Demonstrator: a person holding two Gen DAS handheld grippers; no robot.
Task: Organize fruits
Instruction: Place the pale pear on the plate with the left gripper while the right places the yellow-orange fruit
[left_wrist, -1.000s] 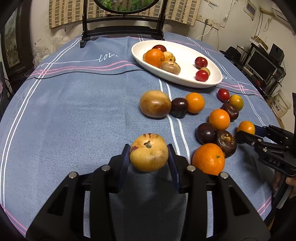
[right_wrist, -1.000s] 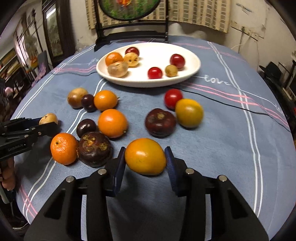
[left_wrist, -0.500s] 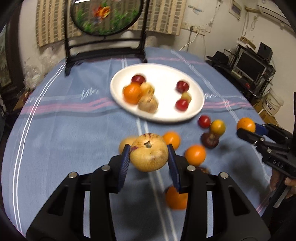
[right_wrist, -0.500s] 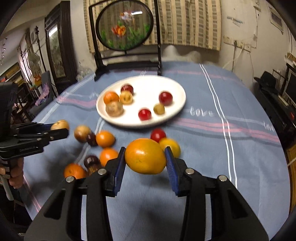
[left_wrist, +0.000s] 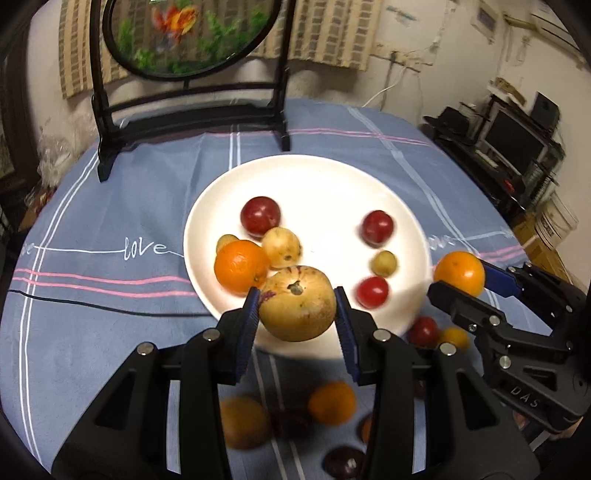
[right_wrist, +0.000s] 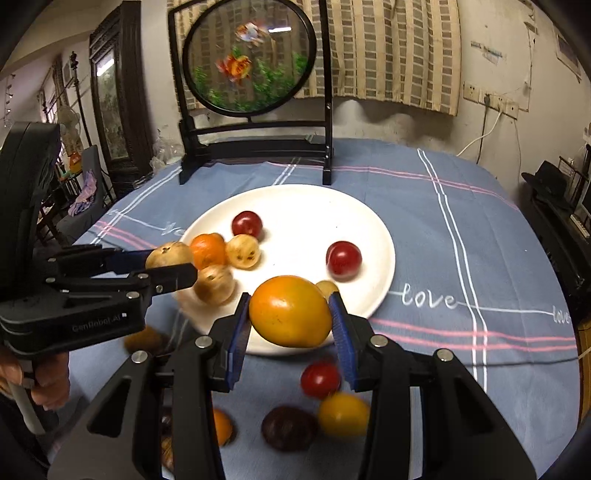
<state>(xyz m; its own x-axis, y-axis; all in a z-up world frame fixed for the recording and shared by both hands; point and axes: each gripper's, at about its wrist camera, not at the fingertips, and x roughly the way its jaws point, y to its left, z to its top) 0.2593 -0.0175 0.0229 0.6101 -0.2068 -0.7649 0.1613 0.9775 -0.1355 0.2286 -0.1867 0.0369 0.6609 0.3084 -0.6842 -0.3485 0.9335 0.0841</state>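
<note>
In the left wrist view my left gripper (left_wrist: 296, 295) is shut on a tan, speckled round fruit (left_wrist: 297, 304), held in the air over the near rim of the white plate (left_wrist: 317, 177). In the right wrist view my right gripper (right_wrist: 289, 301) is shut on an orange-yellow fruit (right_wrist: 290, 312), also above the near edge of the plate (right_wrist: 303, 199). Each gripper shows in the other's view, the right gripper (left_wrist: 460, 275) at the plate's right rim and the left gripper (right_wrist: 170, 262) at its left rim. Several fruits lie on the plate: an orange (left_wrist: 240, 266), red ones and small tan ones.
Loose fruits lie on the blue striped cloth below the grippers: an orange (left_wrist: 331, 402), a red one (right_wrist: 320, 379), a yellow one (right_wrist: 343, 413) and a dark purple one (right_wrist: 288, 428). A round painted screen on a black stand (left_wrist: 188, 122) rises behind the plate. A black cable (left_wrist: 92, 304) crosses the cloth at the left.
Both grippers rose from the cloth with their fruits and travelled away from the loose pile to the plate's near rim. The grips stayed the same.
</note>
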